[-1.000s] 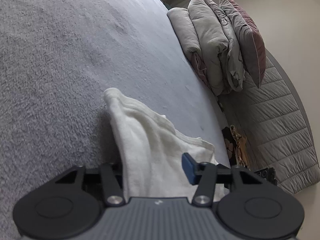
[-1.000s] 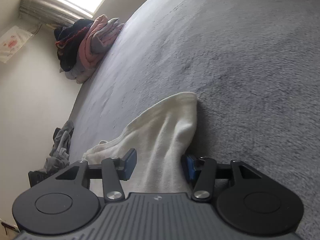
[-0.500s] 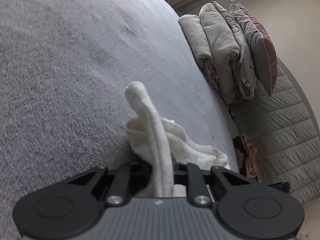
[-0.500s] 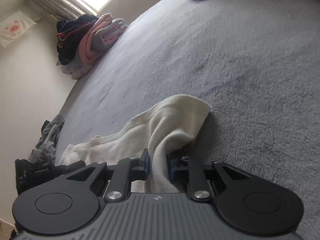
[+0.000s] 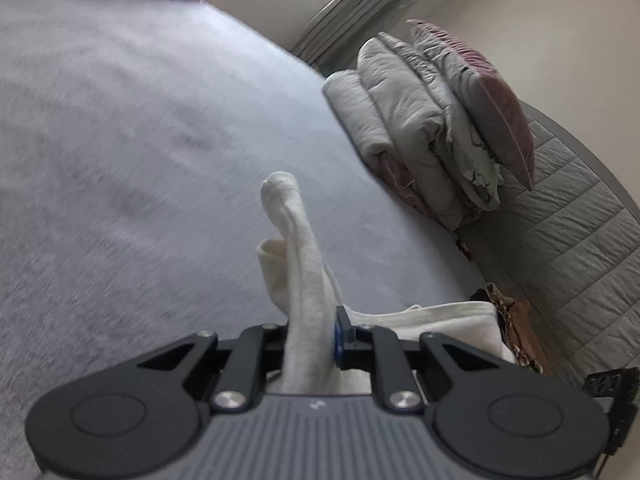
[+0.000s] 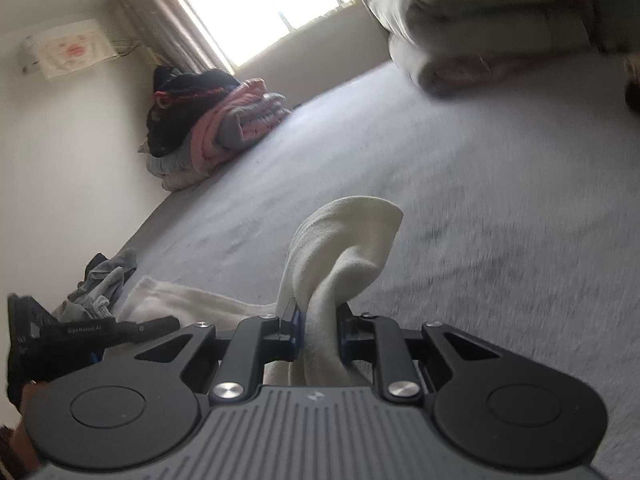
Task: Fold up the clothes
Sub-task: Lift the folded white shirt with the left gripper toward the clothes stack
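White lettering runs along a black device (image 6: pixel 96 330) at the lower left of the right wrist view, but it is too blurred to read with certainty. A pale paper sheet on the wall (image 6: pixel 68 50) at the upper left of that view carries red marks too faint to make out. The left wrist view shows no writing.
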Motion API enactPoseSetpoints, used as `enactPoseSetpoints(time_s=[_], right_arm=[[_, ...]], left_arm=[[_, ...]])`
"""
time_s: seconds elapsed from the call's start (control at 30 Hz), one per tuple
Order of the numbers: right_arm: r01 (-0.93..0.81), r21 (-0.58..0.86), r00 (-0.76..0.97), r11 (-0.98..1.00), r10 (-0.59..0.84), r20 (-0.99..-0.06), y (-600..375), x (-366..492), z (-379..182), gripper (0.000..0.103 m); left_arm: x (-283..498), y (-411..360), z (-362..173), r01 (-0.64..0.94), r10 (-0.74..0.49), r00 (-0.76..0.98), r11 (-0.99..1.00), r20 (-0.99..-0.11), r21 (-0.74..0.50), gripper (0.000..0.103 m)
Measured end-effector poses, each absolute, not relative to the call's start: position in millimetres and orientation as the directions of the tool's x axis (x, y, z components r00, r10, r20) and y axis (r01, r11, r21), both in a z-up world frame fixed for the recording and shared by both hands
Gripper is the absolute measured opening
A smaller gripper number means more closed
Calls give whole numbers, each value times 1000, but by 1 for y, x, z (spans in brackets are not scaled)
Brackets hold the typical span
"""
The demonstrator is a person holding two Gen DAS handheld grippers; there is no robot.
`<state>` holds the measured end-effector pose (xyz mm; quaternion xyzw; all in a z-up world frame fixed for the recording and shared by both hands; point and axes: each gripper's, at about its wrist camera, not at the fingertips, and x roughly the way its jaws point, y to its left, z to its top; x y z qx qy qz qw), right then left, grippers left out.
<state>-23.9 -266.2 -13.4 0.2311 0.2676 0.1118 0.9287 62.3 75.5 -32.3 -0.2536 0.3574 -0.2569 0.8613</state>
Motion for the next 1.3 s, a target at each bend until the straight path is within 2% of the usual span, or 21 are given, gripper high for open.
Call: enactPoseSetpoints(time_s=[0.23, 0.5, 0.93, 1.3], right_arm=[[-24, 474, 884, 880, 240, -402, -294, -29, -3, 19], [15, 349, 931, 937, 114, -347, -318, -40, 20, 19], [204, 423, 965, 883, -109, -238, -406, -67, 43, 19], [356, 449, 934, 820, -308, -179, -466, -106, 50, 19]], left_arm=[[75, 42, -15, 282, -604, 646, 758, -468, -588, 14], [94, -28, 9, 336, -602, 648, 776, -467, -533, 14], [136, -148, 38, 352, -634, 625, 749, -454, -562, 14], [155, -266, 84, 544, -745, 529, 666, -407, -511, 14]])
